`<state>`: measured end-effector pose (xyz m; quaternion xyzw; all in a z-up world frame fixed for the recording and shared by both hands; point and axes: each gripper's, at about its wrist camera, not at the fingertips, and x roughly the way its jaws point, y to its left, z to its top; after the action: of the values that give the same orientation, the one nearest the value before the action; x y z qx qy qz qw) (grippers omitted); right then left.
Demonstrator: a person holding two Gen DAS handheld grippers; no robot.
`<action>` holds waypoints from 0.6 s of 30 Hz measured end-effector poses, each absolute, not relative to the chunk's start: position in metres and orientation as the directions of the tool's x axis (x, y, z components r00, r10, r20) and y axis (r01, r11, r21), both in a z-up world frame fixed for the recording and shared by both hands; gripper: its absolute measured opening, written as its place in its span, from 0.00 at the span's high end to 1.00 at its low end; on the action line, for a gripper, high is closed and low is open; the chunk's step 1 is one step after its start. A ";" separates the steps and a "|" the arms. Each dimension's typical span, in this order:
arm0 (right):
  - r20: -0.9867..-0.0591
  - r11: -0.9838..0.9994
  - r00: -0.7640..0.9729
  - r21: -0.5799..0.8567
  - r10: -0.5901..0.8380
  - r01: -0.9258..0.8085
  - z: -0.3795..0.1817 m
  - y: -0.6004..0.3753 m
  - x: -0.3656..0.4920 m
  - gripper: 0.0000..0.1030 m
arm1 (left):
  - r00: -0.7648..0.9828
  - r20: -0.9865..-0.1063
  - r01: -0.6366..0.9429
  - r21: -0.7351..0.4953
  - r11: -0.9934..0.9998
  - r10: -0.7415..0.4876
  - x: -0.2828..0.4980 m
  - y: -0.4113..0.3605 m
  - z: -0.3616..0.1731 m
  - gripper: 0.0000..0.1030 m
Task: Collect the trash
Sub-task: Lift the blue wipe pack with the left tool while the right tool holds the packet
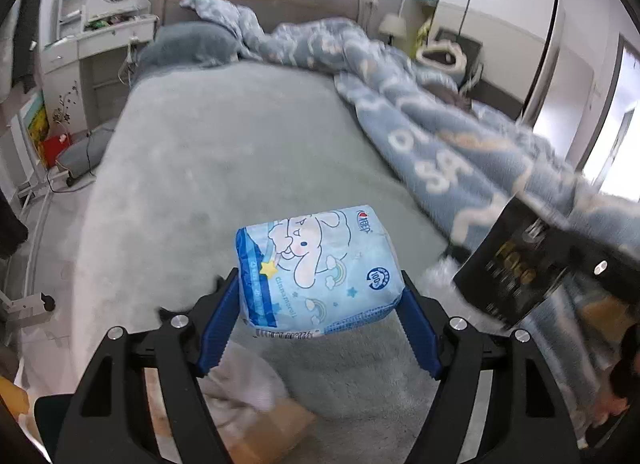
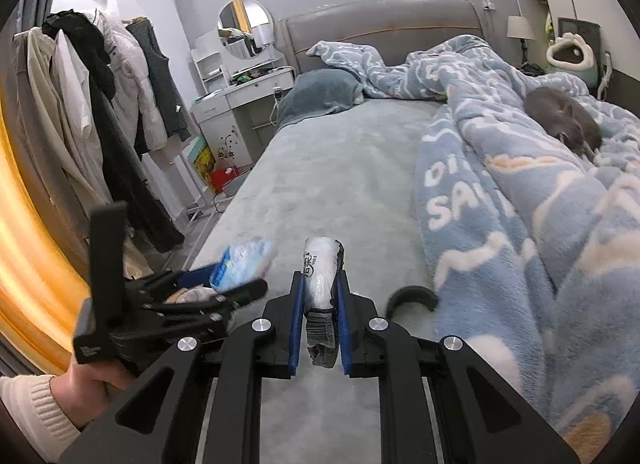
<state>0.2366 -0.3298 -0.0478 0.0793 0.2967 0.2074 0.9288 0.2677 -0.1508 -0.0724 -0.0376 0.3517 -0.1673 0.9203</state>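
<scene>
the left hand-held gripper (image 1: 320, 296) grasps a blue tissue pack (image 1: 316, 272) above the bed (image 1: 240, 151); the right hand-held gripper (image 2: 319, 296) is clenched on a flat wrapper (image 2: 321, 276).

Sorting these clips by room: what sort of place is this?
A bedroom, most likely: a grey padded headboard, a rumpled blue fleece blanket on the bed, and a white dressing table with a round mirror.

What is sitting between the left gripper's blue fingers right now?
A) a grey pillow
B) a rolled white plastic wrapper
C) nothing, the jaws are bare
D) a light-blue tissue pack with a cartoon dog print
D: in the left wrist view the left gripper has the light-blue tissue pack between its blue fingers, above the grey bed sheet; the rolled white wrapper is in the right gripper.
</scene>
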 end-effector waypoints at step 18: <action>-0.505 0.867 0.705 0.267 0.498 -0.421 -0.035 -0.249 0.255 0.86 | 0.751 -0.624 0.170 -0.135 0.976 -0.217 0.257 -0.062 -0.046 0.26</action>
<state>0.2551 -0.2489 -0.0352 0.0656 0.2919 0.2496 0.9210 0.2569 -0.0617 -0.0465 -0.0349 0.3377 -0.1035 0.9349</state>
